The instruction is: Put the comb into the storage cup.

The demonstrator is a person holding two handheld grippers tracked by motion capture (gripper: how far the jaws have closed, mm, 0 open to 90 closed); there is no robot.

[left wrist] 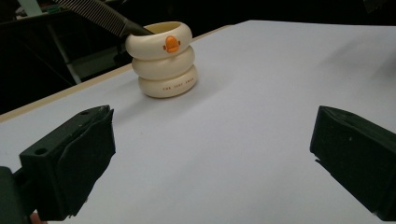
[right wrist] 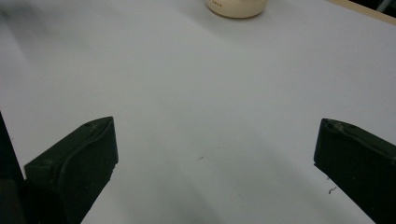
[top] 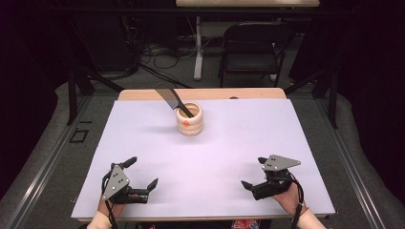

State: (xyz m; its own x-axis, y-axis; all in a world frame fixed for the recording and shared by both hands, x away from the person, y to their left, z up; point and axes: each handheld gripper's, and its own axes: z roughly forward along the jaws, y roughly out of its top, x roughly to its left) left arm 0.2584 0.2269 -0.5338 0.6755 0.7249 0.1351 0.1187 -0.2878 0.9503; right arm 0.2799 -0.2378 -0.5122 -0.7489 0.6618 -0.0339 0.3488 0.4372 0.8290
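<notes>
A smooth white counter [top: 229,143] carries a cream ribbed holder [top: 189,119] near its far edge, a black comb [top: 170,99] leaning inside. Left tongs [top: 142,173] and right tongs [top: 253,171] rest near, both released.

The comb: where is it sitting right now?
In the high view the comb stands in the cream ringed holder at the table's far middle, its toothed end leaning up and to the left, well ahead of both grippers.
</notes>
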